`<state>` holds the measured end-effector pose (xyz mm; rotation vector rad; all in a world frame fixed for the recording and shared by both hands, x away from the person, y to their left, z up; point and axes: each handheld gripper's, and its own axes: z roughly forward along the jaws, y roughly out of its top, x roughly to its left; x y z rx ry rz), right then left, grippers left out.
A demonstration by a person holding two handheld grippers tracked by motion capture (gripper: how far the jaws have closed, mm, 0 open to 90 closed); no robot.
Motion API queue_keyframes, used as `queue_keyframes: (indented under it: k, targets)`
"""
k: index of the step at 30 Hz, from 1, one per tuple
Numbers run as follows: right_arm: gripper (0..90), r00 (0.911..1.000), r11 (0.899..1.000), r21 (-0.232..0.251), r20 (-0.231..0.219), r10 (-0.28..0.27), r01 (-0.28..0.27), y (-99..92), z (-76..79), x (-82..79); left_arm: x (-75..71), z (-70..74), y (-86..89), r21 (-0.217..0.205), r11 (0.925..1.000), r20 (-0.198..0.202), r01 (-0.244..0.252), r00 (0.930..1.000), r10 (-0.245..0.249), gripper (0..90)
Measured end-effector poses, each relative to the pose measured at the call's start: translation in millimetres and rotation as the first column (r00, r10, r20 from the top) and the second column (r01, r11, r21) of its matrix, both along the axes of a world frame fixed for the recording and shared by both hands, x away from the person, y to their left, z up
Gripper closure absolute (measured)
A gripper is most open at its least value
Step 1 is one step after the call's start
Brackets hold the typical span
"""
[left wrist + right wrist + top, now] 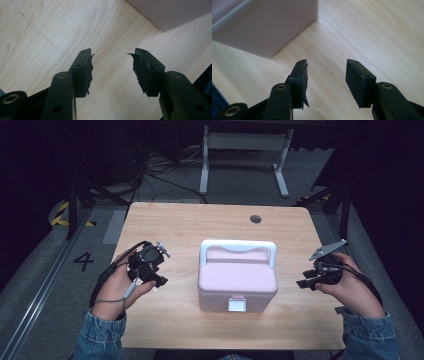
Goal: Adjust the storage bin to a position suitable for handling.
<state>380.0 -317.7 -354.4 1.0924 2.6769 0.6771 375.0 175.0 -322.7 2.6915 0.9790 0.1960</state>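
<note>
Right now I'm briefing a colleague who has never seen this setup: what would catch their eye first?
First, the pink box with a white handle and white front latch, closed, in the middle of the wooden table. Next, the left hand-held gripper and the right hand-held gripper flanking it, both open and empty, each pointing inward at the box without touching it.

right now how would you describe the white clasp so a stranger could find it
Start at the wooden table and find the pink box at its centre. On the box's front wall, facing the person, sits the white clasp, the small square white piece, unlike the long white handle on top.
</note>
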Motion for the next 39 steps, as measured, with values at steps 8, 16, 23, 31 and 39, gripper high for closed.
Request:
queue_keyframes:
  k: [8, 16, 23, 31, 39]
  targets:
    - [41.6, 0.9987, 0.999, 0.028, 0.036, -0.035, 0.034, -8.8, 5.2, -5.0, 5.1, 9.8, -7.8, -0.033, 0.9994, 0.003, -0.009, 1.0, 0.009, 46.2]
    - [40.6, 0.9978, 1.0, -0.014, 0.066, 0.001, 0.0, -14.5, 9.0, -11.6, 14.2, 22.6, -23.4, -0.039, 0.9991, 0.023, -0.017, 0.9996, 0.018, 47.1]
    - [44.9, 0.9945, 0.999, 0.016, 0.095, 0.043, -0.045, -20.4, -0.6, -13.0, 20.9, 41.4, -46.1, -0.085, 0.9938, 0.067, 0.072, 0.9956, -0.066, 47.0]
    - [46.1, 0.9967, 0.995, 0.081, 0.061, 0.053, -0.058, -21.3, -4.8, -17.5, 32.3, 52.6, -74.3, -0.073, 0.9904, 0.077, 0.117, 0.9907, -0.112, 48.6]
    - [45.3, 0.997, 0.995, 0.091, 0.068, 0.037, -0.043, -25.9, -7.5, -22.2, 42.9, 55.9, -98.0, -0.057, 0.9852, 0.095, 0.161, 0.9832, -0.156, 47.1]
